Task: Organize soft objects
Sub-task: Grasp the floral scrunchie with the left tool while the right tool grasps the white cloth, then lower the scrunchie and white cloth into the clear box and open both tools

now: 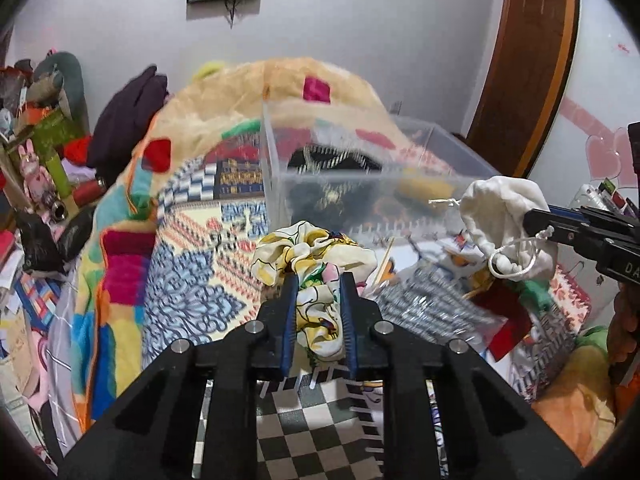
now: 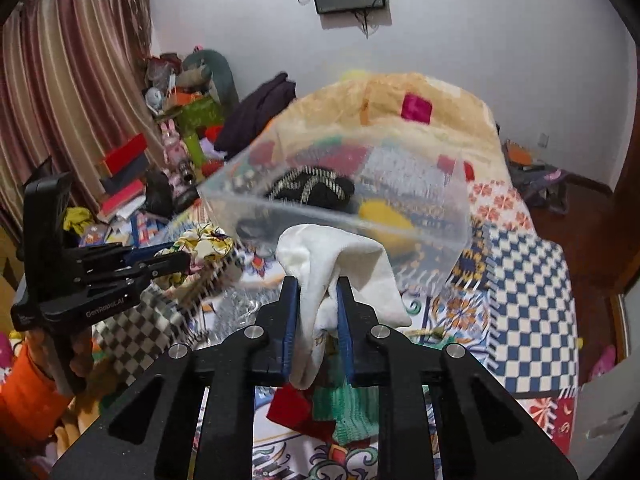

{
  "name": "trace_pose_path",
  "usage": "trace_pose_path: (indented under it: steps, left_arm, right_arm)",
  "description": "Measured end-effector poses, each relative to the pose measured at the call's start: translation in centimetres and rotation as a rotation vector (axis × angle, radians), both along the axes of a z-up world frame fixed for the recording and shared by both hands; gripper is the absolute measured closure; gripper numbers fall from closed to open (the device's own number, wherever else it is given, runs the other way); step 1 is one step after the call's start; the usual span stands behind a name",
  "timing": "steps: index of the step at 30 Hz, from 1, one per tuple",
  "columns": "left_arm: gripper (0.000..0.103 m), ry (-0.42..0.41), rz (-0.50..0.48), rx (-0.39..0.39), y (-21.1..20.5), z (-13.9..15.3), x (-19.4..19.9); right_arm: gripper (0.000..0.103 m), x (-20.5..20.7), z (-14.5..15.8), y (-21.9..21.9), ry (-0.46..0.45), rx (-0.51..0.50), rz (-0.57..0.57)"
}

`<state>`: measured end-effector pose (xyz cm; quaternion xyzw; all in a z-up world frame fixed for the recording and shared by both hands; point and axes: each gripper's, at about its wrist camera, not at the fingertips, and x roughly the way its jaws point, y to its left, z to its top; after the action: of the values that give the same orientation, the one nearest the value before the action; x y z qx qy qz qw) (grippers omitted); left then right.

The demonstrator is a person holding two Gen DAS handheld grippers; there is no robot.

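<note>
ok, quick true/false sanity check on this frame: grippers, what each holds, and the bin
1. The left gripper is clamped on a yellow floral fabric scrunchie. True.
2. The right gripper is open and holds nothing. False: it is shut on a white cloth drawstring pouch.
3. The clear plastic storage bin already contains a black item with pale stripes. True.
4. The white pouch lies inside the bin. False: it hangs in the gripper, in front of the bin.
5. The bin has a lid on. False: its top is open.
</note>
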<state>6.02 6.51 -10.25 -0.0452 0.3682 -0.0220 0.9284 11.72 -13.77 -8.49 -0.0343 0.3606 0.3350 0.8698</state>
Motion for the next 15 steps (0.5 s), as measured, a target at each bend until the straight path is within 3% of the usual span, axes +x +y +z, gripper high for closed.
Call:
trace_pose_path:
  steps: [7,15]
  left_arm:
    - [0.083,-0.105,-0.009,-0.010,-0.3,4.0,-0.2]
    - [0.083,-0.209,-0.013,-0.021,-0.8,7.7,2.1]
  right_arm:
    - [0.086,-0.2,2.8,-0.6,-0.094,0.018,-0.034]
    - [0.086,1.3,5.5,-0.9,-0.204,0.033,-0.083]
